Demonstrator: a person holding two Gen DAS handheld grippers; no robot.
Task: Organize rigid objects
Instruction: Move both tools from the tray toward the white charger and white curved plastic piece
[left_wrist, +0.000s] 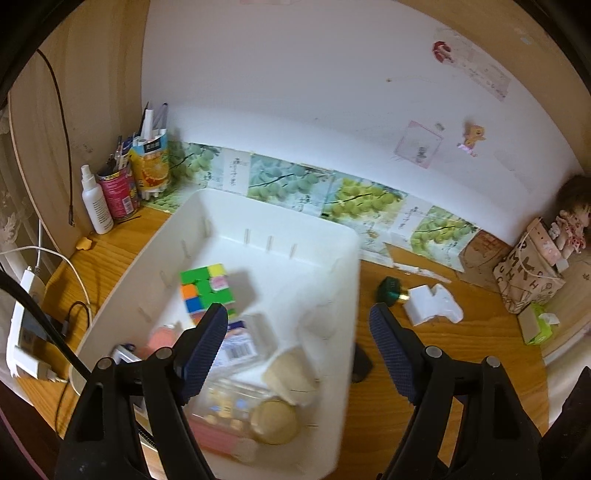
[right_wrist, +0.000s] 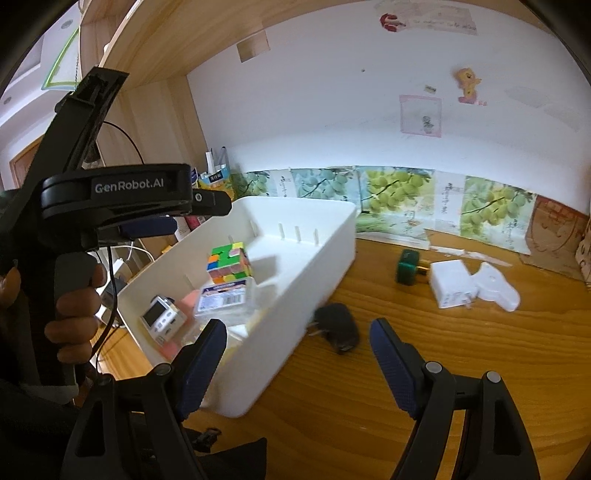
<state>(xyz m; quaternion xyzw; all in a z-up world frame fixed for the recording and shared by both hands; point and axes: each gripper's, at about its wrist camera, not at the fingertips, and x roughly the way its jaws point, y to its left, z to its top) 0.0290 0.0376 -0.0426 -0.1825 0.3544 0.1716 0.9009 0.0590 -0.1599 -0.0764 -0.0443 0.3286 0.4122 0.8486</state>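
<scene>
The white bin (right_wrist: 325, 236) already holds the colour cube (right_wrist: 229, 264) and several small things, yet 3 items — black object (right_wrist: 338, 326), green piece (right_wrist: 406, 271), white charger (right_wrist: 452, 282) — lie on the worktop (right_wrist: 369, 387) at its 3 o'clock, and both grippers, left (left_wrist: 299, 345) and right (right_wrist: 297, 360), have jaws open and empty.

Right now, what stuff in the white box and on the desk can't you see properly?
- Round tan things at the near end of the white box: left wrist view, motion blur; kind unclear.
- Black object beside the box: right wrist view, blurred; kind unclear.
- Label on the clear case: right wrist view, too small and smeared.
- Doll: left wrist view, cut off by the edge.
</scene>
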